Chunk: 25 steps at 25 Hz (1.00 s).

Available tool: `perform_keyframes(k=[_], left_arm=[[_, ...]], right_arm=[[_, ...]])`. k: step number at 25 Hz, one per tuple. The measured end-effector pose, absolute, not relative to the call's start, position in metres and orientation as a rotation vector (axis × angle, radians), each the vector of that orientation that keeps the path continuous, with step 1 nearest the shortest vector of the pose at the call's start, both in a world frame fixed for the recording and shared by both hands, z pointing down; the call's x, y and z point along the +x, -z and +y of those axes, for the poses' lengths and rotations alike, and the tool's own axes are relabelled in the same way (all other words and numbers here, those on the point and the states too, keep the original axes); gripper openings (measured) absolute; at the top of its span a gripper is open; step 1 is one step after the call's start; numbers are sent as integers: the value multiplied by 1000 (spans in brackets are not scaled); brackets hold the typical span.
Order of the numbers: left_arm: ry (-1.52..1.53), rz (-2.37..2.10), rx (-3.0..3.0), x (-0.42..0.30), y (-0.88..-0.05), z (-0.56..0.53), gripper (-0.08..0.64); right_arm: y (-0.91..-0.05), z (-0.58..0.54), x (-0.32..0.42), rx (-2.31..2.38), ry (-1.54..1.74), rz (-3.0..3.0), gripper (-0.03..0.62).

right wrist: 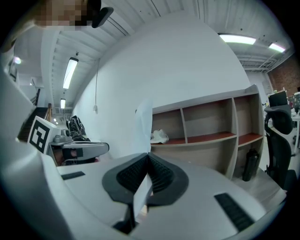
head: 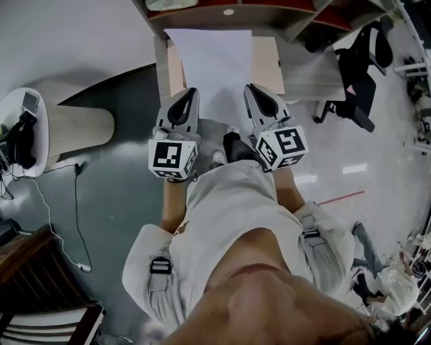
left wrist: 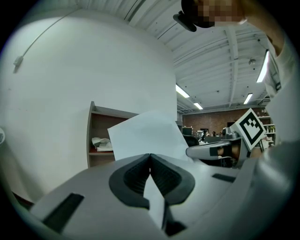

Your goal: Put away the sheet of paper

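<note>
The sheet of paper (head: 214, 64) is held out at upper centre of the head view, over the table (head: 303, 77); its near edge is pinched tight by the left gripper (head: 188, 94) and right gripper (head: 254, 91), likely so it is kept spread for the shelf (head: 229, 15) above

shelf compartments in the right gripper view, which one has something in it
The leftmost compartment, beside the sheet of paper: a crumpled white bundle lies on its floor. The middle one and right one show nothing inside.
</note>
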State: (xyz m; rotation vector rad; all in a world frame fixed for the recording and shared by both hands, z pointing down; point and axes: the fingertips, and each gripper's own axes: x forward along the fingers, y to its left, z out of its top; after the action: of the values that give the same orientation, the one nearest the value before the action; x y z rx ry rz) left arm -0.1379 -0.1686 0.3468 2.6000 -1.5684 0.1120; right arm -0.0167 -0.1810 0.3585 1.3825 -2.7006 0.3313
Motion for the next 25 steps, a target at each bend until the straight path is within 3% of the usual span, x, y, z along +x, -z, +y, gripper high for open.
perform_keyframes(k=[25], left_arm=[[-266,-1597,2529,-92,-366,-298,20]], right_arm=[[-388,-312,13,1257,-473,-2745,21]])
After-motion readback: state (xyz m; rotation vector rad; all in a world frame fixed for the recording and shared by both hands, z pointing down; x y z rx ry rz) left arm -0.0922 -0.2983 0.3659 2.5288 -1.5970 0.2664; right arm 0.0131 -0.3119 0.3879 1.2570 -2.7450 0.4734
